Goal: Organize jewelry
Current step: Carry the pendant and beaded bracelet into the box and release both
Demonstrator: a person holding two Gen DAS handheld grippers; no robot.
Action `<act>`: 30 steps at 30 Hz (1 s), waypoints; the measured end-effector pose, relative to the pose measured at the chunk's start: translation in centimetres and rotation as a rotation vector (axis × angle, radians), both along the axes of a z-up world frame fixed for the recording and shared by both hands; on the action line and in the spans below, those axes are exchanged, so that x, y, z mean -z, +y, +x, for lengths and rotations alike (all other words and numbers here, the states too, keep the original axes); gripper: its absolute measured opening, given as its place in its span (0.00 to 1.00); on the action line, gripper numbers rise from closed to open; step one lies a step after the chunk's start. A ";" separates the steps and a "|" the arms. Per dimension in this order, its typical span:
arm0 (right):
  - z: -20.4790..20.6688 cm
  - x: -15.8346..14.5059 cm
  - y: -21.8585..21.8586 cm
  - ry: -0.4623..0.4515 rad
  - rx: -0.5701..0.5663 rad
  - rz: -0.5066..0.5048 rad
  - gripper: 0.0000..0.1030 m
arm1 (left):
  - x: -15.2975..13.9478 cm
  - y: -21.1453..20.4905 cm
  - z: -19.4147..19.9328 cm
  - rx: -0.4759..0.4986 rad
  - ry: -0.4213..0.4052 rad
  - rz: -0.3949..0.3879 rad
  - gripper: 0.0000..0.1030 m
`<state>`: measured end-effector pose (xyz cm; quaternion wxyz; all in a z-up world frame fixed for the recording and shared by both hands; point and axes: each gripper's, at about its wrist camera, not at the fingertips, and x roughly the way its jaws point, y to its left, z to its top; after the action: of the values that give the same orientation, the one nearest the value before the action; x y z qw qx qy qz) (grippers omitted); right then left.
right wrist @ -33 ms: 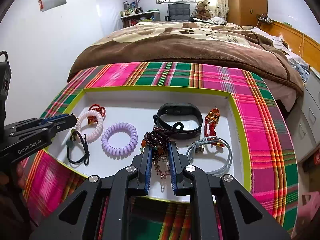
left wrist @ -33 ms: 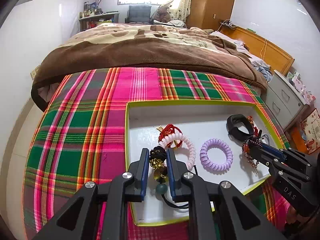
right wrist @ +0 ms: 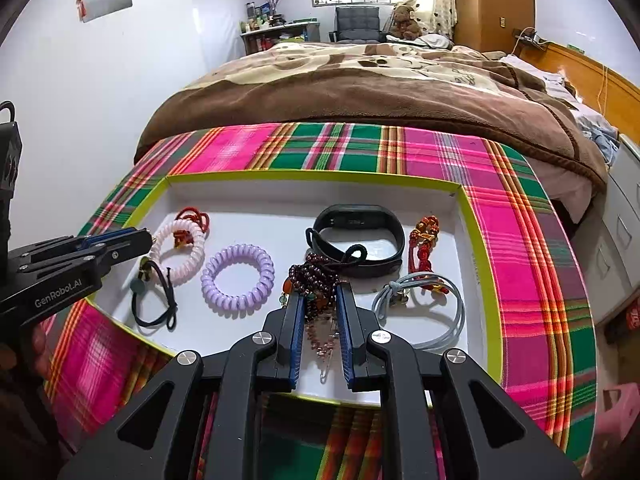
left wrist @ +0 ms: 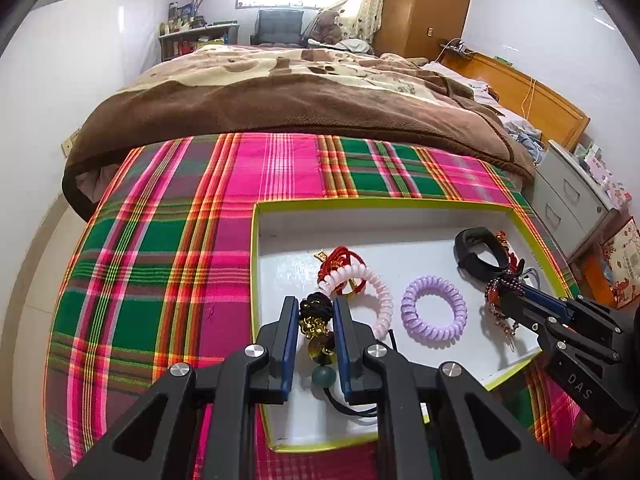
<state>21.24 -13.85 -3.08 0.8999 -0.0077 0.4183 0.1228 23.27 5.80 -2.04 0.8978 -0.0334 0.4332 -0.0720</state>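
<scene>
tray: 2 coil ties, 1 black band counted | left tool clenched on charm tie, "GenRobot.AI" read | right tool clenched on beads, 3 o'clock, "DAS" read

The left tool reaches over the near left corner of a shallow white tray with a yellow-green rim, which lies on a pink and green plaid cloth at the foot of a bed. Its blue-padded jaws are closed on a black hair tie with gold charms and a green bead, whose cord trails down onto the tray floor. Just beyond lie a pink coil bracelet over a red cord bracelet, and to the right a purple coil hair tie. The right tool enters from the right, clasping a dark red bead strand beside a black wristband. A brown blanket covers the bed behind.
</scene>
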 end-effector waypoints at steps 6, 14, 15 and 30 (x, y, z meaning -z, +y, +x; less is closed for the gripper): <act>0.0 0.1 0.2 -0.015 0.004 -0.028 0.16 | 0.1 -0.4 -0.1 0.004 0.001 0.014 0.17; 0.2 0.0 0.0 -0.017 0.023 -0.034 0.18 | 0.2 -0.5 -0.1 0.012 0.004 -0.002 0.26; 0.2 0.1 0.0 -0.018 0.025 -0.034 0.18 | 0.2 -0.6 -0.2 0.015 0.001 -0.001 0.27; -0.9 -0.8 0.0 -0.057 0.033 -0.034 0.41 | -1.5 -1.6 -2.5 0.018 -0.044 0.008 0.39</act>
<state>20.35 -13.90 -2.31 0.9130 -0.0196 0.3948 0.1003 20.77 4.19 -0.53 0.9065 -0.0246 0.4140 -0.0790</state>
